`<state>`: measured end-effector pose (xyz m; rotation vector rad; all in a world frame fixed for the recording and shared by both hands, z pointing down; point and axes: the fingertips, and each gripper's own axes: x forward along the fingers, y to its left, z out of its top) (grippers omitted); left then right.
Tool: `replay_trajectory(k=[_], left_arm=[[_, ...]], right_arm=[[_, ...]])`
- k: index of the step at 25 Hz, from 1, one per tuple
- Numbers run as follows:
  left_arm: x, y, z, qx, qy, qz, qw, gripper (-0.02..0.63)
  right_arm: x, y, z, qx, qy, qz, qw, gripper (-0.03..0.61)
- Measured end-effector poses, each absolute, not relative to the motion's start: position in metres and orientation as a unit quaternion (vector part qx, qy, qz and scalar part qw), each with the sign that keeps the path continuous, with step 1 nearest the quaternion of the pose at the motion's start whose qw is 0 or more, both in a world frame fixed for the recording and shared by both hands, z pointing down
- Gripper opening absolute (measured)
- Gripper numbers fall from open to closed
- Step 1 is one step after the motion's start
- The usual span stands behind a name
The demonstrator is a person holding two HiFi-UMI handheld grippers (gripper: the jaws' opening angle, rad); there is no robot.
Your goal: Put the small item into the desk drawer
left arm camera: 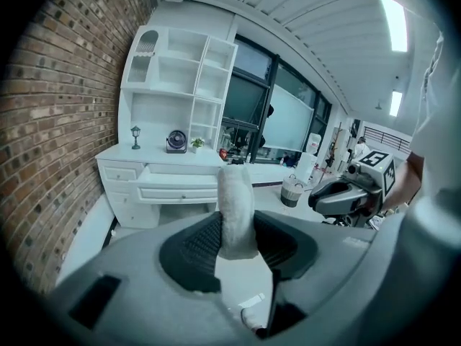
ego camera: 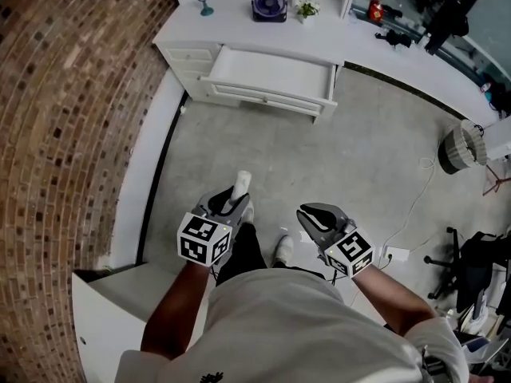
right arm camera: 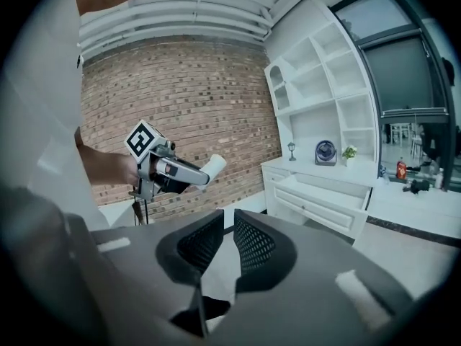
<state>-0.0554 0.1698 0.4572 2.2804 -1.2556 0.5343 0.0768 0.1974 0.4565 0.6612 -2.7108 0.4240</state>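
A small white soft roll [ego camera: 240, 183] sticks out from my left gripper [ego camera: 234, 202], whose pads are shut on its lower part. In the left gripper view the roll [left arm camera: 235, 207] stands upright between the jaws of the left gripper [left arm camera: 238, 240]. The white desk [ego camera: 247, 30] stands far ahead across the floor, with its wide drawer [ego camera: 271, 74] pulled open and showing nothing inside. That drawer [left arm camera: 176, 179] lies straight beyond the roll. My right gripper [ego camera: 307, 212] hovers beside the left one. Seen in its own view, the right gripper [right arm camera: 229, 240] is shut with nothing between its pads.
A brick wall [ego camera: 72, 102] and a white ledge [ego camera: 152, 150] run along the left. On the desk stand a small fan [ego camera: 269, 5], a plant [ego camera: 306, 8] and a lamp figurine [ego camera: 203, 0]. A waste basket [ego camera: 461, 146], a power strip [ego camera: 397, 254] and a chair base [ego camera: 467, 262] sit to the right.
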Motion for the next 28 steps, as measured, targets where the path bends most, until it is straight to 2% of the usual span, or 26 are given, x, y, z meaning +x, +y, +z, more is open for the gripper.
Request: replay_trajectory(k=[20,28], left_arm=[[-0.143,-0.066,0.478,0.872,-0.38,0.218,0.22,0.133],[-0.144,-0.148,0.506,0.861,-0.39,0.226,0.235,0.133]], right_arm=[[-0.024,-0.006,0.448,0.326,-0.919,0.151,0.162,0.055],[-0.02,-0.069,0.461,0.322,-0.917,0.165,0.17,0.055]])
